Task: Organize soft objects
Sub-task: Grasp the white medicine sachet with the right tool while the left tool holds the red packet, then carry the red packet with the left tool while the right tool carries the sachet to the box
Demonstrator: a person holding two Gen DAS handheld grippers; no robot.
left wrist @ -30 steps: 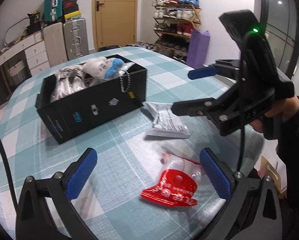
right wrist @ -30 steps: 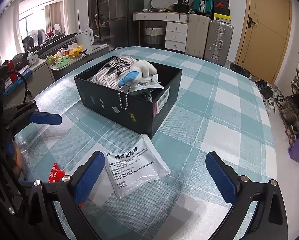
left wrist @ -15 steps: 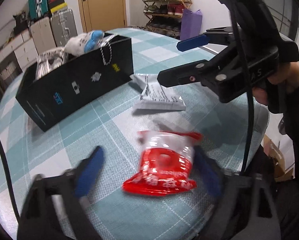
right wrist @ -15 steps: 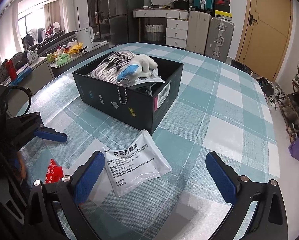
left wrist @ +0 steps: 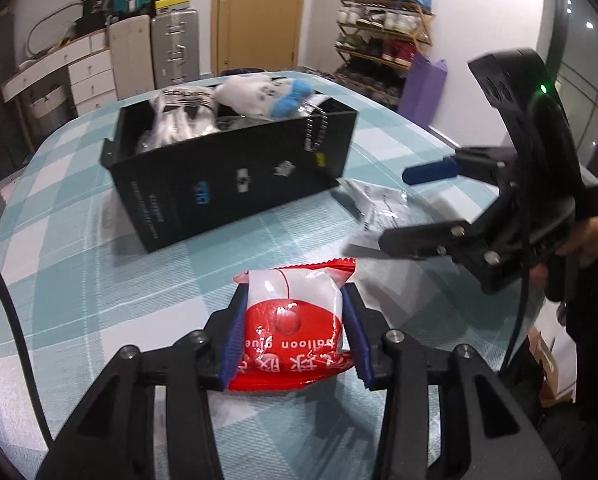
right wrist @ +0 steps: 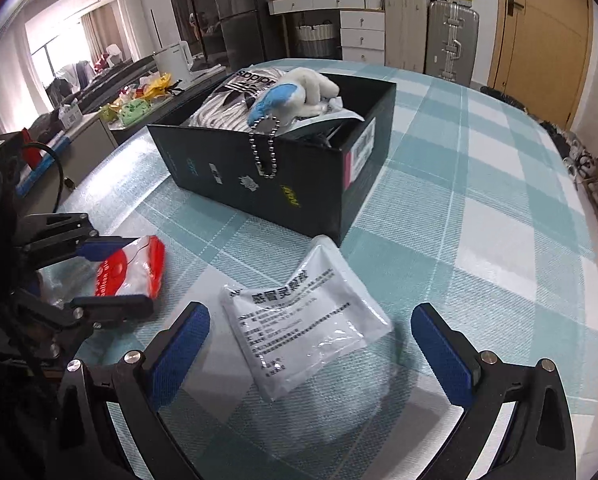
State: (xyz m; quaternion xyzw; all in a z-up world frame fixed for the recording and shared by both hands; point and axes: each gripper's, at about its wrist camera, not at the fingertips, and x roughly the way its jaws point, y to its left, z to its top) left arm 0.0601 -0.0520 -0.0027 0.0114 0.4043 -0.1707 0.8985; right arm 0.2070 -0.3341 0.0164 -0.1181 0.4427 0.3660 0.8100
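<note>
**Left claw is pinching the red packet**

The left claw [left wrist: 293, 330] is squeezing a red and white packet [left wrist: 295, 320] between its two blue pads [left wrist: 233, 338]. The pads are pressing on both sides of the packet, and the packet is sitting just above the checked tablecloth [left wrist: 79, 280] (whether its bottom edge is touching the cloth is hard to tell). From the right camera the same packet [right wrist: 129, 270] is showing between the left claw's fingers, off to the side.

The right claw [right wrist: 309, 346] is standing wide open. Its blue pads [right wrist: 179, 354] are sitting on either side of a flat white pouch [right wrist: 305, 328] with black writing, but they are not touching it. The pouch is lying flat on the cloth, just in front of the corner of the black box [right wrist: 267, 172].

The black box is sitting in the middle of the table. It is holding a white and blue plush toy [right wrist: 299, 90] and a striped bag [right wrist: 229, 104]. The toy's bead chain [right wrist: 267, 152] is hanging over the front wall of the box.
</note>
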